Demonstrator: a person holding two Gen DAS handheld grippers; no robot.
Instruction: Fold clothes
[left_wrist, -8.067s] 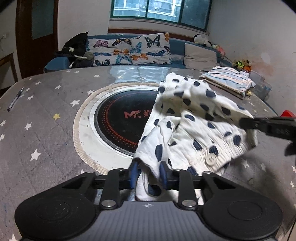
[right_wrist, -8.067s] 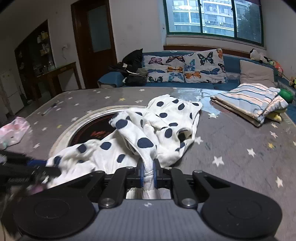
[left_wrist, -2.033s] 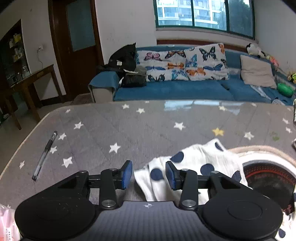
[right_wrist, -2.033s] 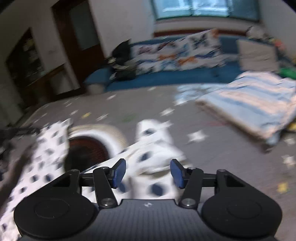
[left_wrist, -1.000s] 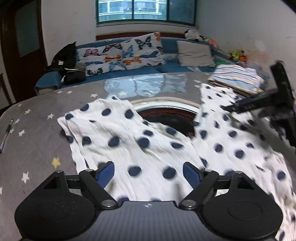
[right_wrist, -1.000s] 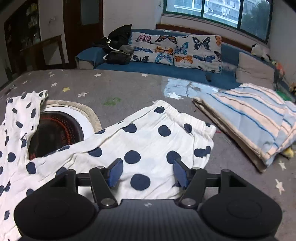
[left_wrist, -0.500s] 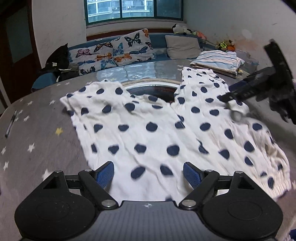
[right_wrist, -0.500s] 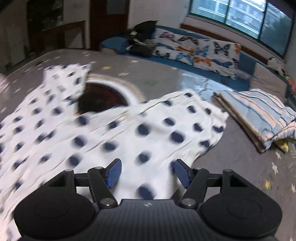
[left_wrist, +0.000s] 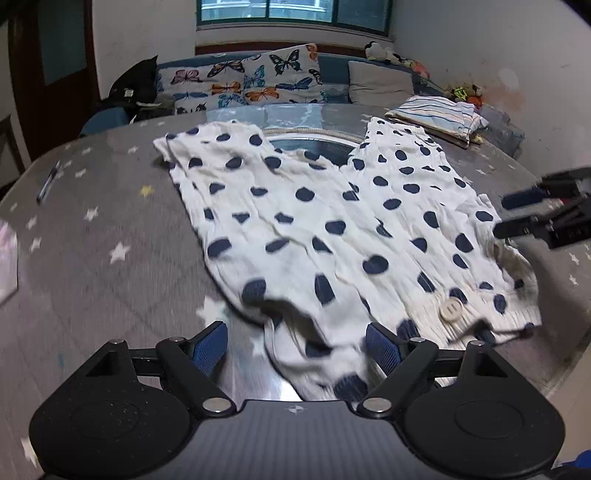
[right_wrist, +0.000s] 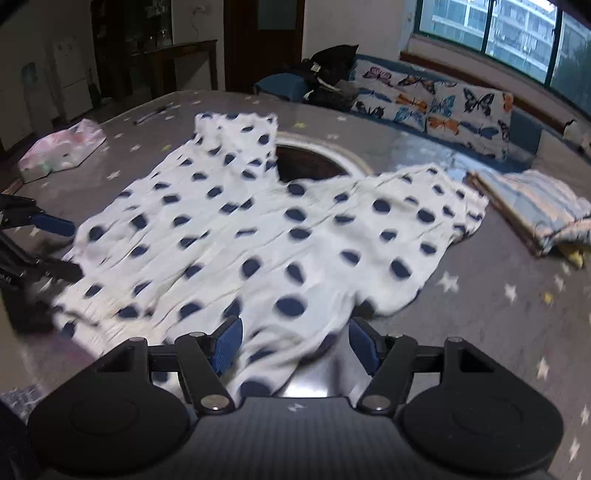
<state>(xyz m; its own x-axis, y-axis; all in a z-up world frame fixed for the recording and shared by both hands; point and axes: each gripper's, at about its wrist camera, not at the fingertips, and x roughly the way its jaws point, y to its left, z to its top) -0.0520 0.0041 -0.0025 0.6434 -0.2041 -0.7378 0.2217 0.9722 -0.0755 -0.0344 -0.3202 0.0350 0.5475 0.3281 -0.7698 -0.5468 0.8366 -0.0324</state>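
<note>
Currently: polka-dot trousers spread flat, both claws open

Observed a white cotton pair of trousers with dark blue polka dots (left_wrist: 332, 229) lying spread on the grey star-print desk (left_wrist: 92, 266). Its two legs fan apart toward the far edge and partly cover the round black inset with a pale ring (left_wrist: 314, 147) at the desk's middle. The waistband end, with a round white button (left_wrist: 451, 307), lies near the near edge.

Left claw (left_wrist: 295, 345): jaws wide apart, blue pads clear of the cloth. A rumpled waistband corner lies between the pads, not pinched.

Right claw (right_wrist: 293, 341): jaws apart, nothing gripped. A hem of the dotted cloth lies between its pads; contact cannot be told through the blur.

Each claw shows at the edge of the other's view, beside the waistband.

Folded blue-and-white striped cloth (left_wrist: 439, 112) sits near the far right edge, apart from the trousers. A dark pen (left_wrist: 48, 181) lies by the left edge. A pink-and-white plastic bag (right_wrist: 61, 149) rests near the left corner.
</note>
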